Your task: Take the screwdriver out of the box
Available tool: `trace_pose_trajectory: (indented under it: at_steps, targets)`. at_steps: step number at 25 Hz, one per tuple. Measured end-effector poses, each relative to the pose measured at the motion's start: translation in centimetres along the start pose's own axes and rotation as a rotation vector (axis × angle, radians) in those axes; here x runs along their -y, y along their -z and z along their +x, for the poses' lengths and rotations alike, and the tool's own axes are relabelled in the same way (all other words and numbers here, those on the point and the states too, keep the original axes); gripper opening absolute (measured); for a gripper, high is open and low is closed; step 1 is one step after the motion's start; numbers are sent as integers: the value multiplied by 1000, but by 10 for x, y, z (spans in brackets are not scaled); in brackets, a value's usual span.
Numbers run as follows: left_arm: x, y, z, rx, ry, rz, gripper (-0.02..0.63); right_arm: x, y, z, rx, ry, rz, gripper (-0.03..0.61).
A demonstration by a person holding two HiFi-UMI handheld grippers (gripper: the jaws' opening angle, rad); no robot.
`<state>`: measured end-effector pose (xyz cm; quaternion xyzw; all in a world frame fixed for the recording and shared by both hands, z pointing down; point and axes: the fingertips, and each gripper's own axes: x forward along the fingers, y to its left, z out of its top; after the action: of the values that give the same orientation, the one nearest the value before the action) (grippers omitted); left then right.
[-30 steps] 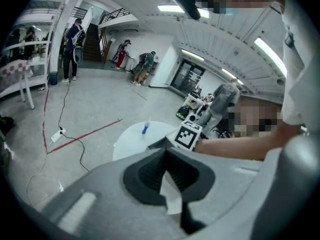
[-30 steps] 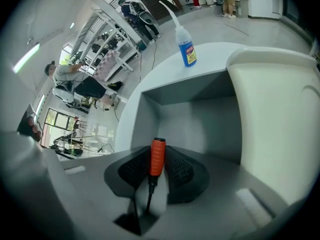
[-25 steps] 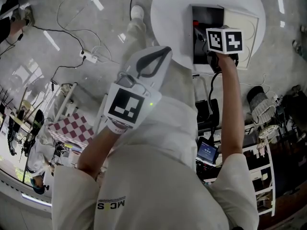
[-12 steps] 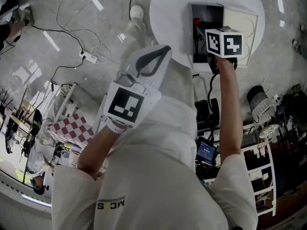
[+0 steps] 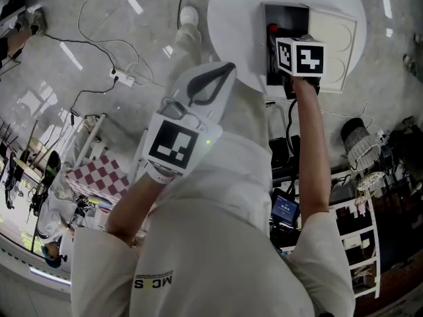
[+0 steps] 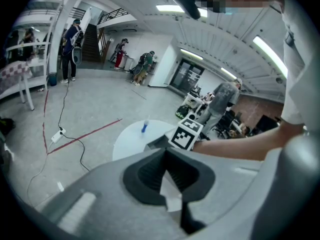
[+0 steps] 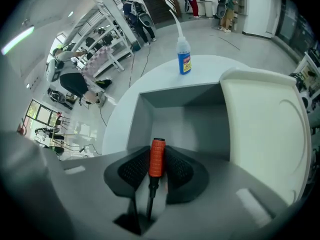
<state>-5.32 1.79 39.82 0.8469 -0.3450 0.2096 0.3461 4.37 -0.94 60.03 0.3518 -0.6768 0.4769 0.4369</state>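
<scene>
The screwdriver has an orange handle and a dark shaft. Its handle sits between the black pads of my right gripper, just above the open grey box; the jaws are opening at this moment. In the head view the marker cube of that gripper hides its jaws over the dark box. The box's white lid lies flipped open to the right. My left gripper hangs shut and empty, short of the table and well away from the box.
The box stands on a round white table. A small bottle with a blue label stands on the table behind the box. Cables and a power strip lie on the floor to the left; shelves and equipment stand at the right.
The right gripper's marker cube has shifted slightly left and up over the box as the wrist tilted. The left gripper has not moved.
</scene>
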Motion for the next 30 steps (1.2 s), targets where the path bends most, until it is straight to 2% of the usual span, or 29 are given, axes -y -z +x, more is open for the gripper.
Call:
trace_pose_trajectory:
  at_steps: [4, 7, 14, 25, 30]
  targets:
    - [-1, -2, 1, 4, 0, 0, 2, 0, 0, 6, -24, 1, -6, 110]
    - [-2, -1, 0, 4, -1, -1, 2, -1, 2, 8, -17, -22, 28, 100]
    - [-13, 2, -7, 14, -7, -7, 2, -7, 1, 9, 15, 6, 30, 97]
    - [2, -21, -11, 50, 2, 35, 2, -6, -11, -39, 116, 11, 49, 95]
    - [18, -34, -18, 66, 17, 84, 2, -11, -16, -80, 193, 7, 55, 95]
